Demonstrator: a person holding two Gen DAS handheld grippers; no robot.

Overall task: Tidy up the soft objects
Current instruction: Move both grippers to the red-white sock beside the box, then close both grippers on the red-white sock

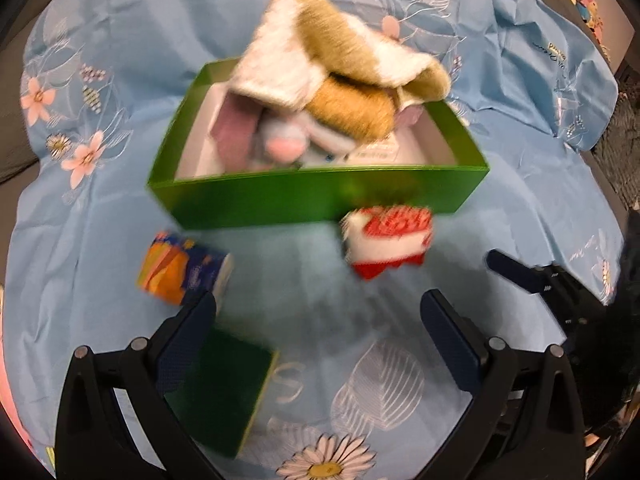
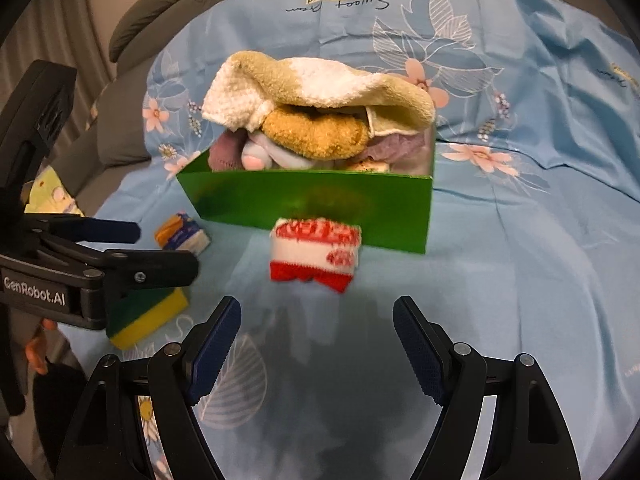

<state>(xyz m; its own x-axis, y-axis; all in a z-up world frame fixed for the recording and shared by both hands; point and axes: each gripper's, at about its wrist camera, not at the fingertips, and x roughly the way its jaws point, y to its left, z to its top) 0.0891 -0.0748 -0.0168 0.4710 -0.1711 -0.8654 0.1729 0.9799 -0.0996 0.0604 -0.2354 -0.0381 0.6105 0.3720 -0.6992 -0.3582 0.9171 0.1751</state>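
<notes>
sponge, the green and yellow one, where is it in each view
Left wrist view: the sponge lies at lower left, beside the left gripper's left finger, green face up.
Right wrist view: the sponge is at the left edge, partly hidden under the left gripper.
Shared landmark: the red and white cloth in front of the green box.

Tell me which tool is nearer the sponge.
Left. The left tool hangs right over the sponge, one finger overlapping it. The right tool sits off to the side, facing the red-and-white pack, open and empty.
</notes>
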